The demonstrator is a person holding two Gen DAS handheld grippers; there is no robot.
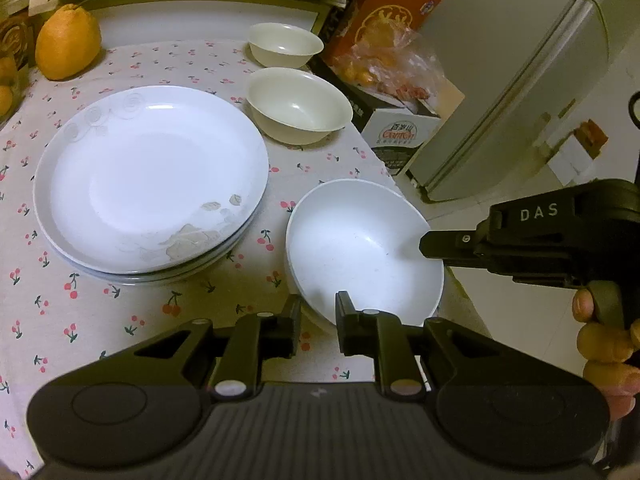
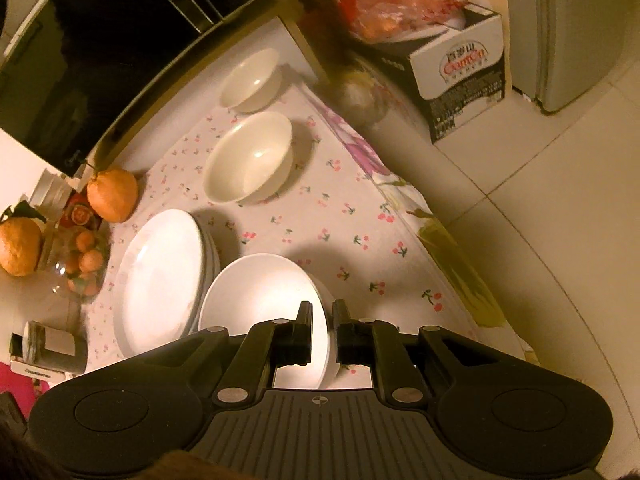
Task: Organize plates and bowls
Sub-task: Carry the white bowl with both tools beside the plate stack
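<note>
A stack of white plates [image 1: 152,176] lies on the cherry-print tablecloth [image 1: 100,304]; it also shows in the right wrist view [image 2: 160,280]. A white bowl [image 1: 360,248] sits to its right on another bowl, also visible in the right wrist view [image 2: 260,292]. My left gripper [image 1: 319,304] has its jaws on either side of the bowl's near rim. My right gripper [image 2: 322,312] straddles the bowl's right rim, one finger inside, and appears in the left wrist view [image 1: 430,244]. Two cream bowls [image 1: 298,104] [image 1: 285,44] stand farther back.
A large orange fruit [image 1: 66,42] and a glass bowl of small oranges [image 2: 82,268] sit at the left. A dark appliance [image 2: 100,40] stands at the back. Cardboard boxes [image 2: 460,76] and bagged oranges [image 1: 384,64] lie beyond the table's right edge [image 2: 440,256].
</note>
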